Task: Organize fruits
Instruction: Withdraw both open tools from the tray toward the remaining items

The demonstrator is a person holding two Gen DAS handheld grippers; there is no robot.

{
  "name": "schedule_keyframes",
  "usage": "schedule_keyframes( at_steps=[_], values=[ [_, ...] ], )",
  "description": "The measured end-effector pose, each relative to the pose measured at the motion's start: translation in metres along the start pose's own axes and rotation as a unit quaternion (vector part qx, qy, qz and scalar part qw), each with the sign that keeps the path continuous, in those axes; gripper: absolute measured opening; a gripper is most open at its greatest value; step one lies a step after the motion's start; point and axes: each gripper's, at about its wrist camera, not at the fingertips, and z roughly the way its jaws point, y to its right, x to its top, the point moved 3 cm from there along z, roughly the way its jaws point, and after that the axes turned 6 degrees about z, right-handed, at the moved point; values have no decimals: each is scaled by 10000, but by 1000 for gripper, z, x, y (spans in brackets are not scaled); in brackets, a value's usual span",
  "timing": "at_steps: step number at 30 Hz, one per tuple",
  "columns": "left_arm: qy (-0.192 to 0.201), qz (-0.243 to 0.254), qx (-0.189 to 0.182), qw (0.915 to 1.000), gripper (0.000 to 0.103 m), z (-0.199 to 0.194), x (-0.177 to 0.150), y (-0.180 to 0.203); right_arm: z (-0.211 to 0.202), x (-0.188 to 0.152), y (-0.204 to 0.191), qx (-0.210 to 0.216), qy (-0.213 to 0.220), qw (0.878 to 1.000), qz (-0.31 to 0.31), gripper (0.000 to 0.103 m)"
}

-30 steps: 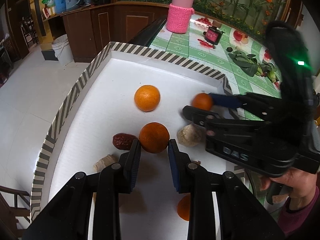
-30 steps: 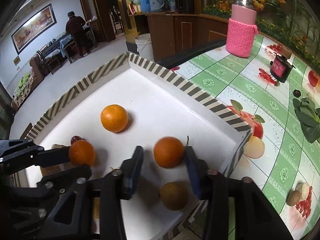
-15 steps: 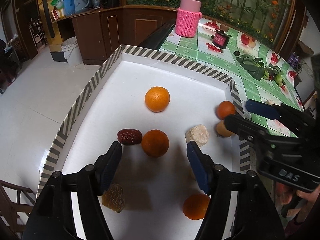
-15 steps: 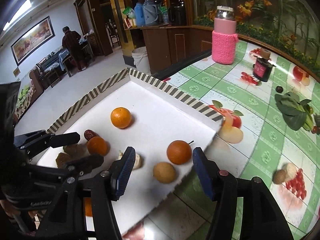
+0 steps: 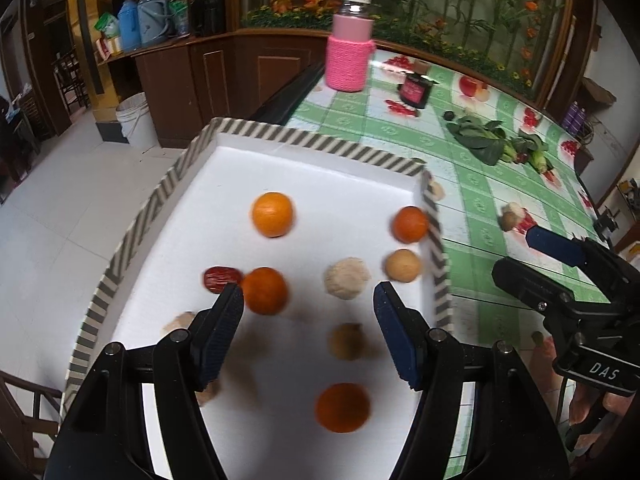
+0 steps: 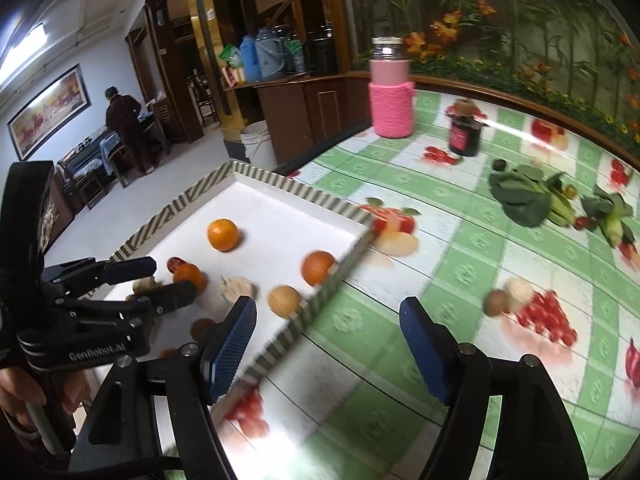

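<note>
A white tray with a striped rim [image 5: 320, 146] [image 6: 304, 194] holds several oranges: one at the far middle [image 5: 272, 214] [image 6: 223, 234], one by the right rim [image 5: 410, 224] [image 6: 318, 267], one in the middle [image 5: 264, 290] [image 6: 189, 276], one near me [image 5: 342, 407]. A red date [image 5: 219, 279], a pale round fruit [image 5: 347, 278] and a tan fruit [image 5: 403, 265] [image 6: 283, 300] lie among them. My left gripper [image 5: 308, 330] is open and empty above the tray's near half. My right gripper [image 6: 328, 344] is open and empty over the tray's right rim and the tablecloth.
A green checked tablecloth [image 6: 460, 272] covers the table right of the tray. On it stand a pink knitted bottle [image 5: 348, 56] [image 6: 390, 96], a dark jar [image 6: 464, 134], leafy greens [image 6: 524, 196] and a small brown and white fruit pair [image 6: 506, 296]. The floor drops off left of the tray.
Both grippers have let go of their oranges, opened wide and pulled back and up. The right gripper has swung right, off the tray toward the tablecloth.
</note>
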Motion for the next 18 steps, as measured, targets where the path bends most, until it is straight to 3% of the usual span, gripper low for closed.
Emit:
schedule_keyframes(
  at_steps=[18],
  values=[
    [101,751,-614,9952,67,-6,10,108,-65,-51,121,-772,86,9915,1039,83]
  ],
)
